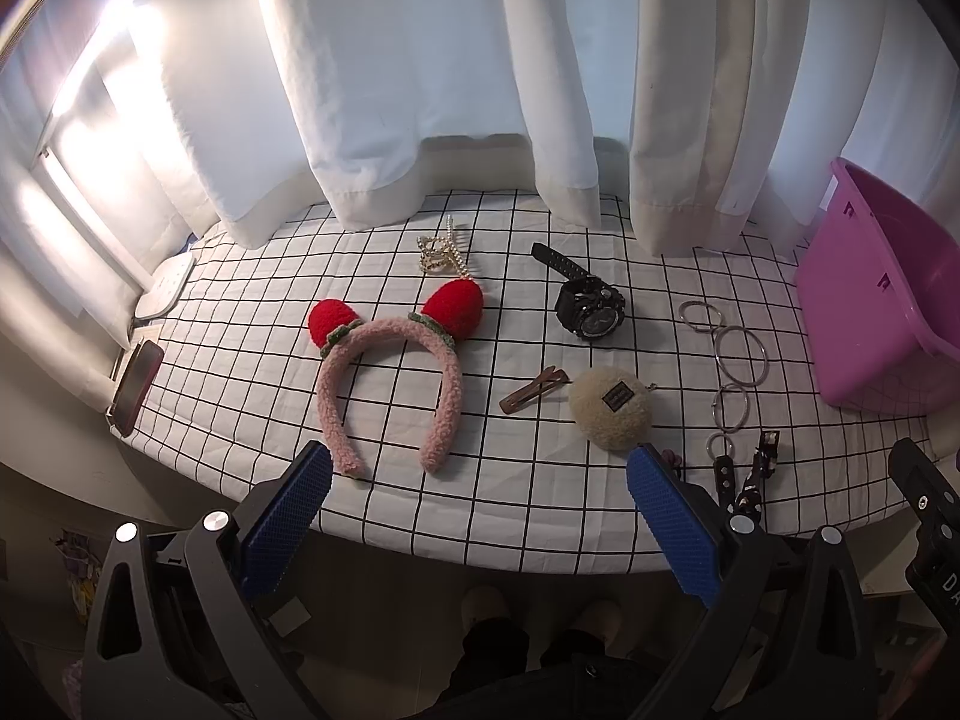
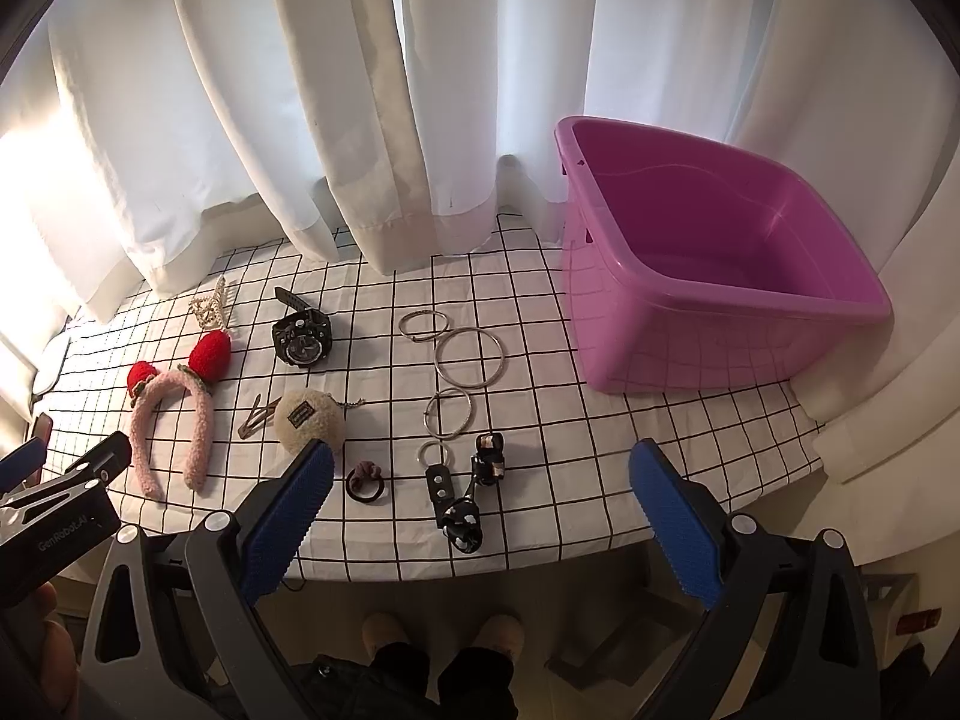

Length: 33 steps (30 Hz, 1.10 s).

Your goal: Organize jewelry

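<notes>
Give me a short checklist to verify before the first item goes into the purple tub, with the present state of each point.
1. Left gripper fingers apart, nothing held: ok.
2. Right gripper fingers apart, nothing held: ok.
3. Purple plastic tub upright, opening free, nothing seen inside: ok.
4. Pink fluffy headband with red ears lies flat, apart from the black wristwatch: ok.
5. Four metal rings separate from each other: cannot tell; they touch or link.
6. Black hair tie reachable, partly behind the right gripper's left finger: ok.
</notes>
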Each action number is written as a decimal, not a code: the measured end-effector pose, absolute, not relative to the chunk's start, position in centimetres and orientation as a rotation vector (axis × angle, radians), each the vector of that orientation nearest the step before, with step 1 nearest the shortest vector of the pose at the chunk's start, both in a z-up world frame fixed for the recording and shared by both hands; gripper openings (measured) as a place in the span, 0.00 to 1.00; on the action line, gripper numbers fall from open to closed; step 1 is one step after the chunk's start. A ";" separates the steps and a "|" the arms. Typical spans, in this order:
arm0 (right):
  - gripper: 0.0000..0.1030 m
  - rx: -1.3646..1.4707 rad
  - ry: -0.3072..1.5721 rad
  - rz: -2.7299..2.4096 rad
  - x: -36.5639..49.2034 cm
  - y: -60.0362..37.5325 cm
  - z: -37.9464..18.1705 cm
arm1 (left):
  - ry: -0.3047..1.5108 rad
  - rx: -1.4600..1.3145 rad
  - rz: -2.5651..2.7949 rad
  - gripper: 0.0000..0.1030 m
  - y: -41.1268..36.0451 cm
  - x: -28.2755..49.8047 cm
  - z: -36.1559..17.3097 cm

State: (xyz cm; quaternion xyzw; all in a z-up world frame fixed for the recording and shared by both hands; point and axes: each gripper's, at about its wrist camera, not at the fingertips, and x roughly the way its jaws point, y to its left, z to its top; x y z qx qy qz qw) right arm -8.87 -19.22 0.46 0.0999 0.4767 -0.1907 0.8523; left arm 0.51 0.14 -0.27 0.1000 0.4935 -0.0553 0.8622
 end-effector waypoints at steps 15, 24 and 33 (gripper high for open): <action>0.91 0.211 1.005 -0.400 -8.9 -19.0 0.6 | 1.033 0.208 -0.116 0.94 0.3 0.4 -0.3; 0.91 0.209 1.003 -0.398 -8.9 -18.8 0.7 | 1.032 0.207 -0.116 0.94 0.4 0.4 -0.2; 0.91 0.256 1.015 -0.287 -9.1 -18.5 -0.7 | 1.035 0.212 -0.106 0.94 1.4 0.5 -1.0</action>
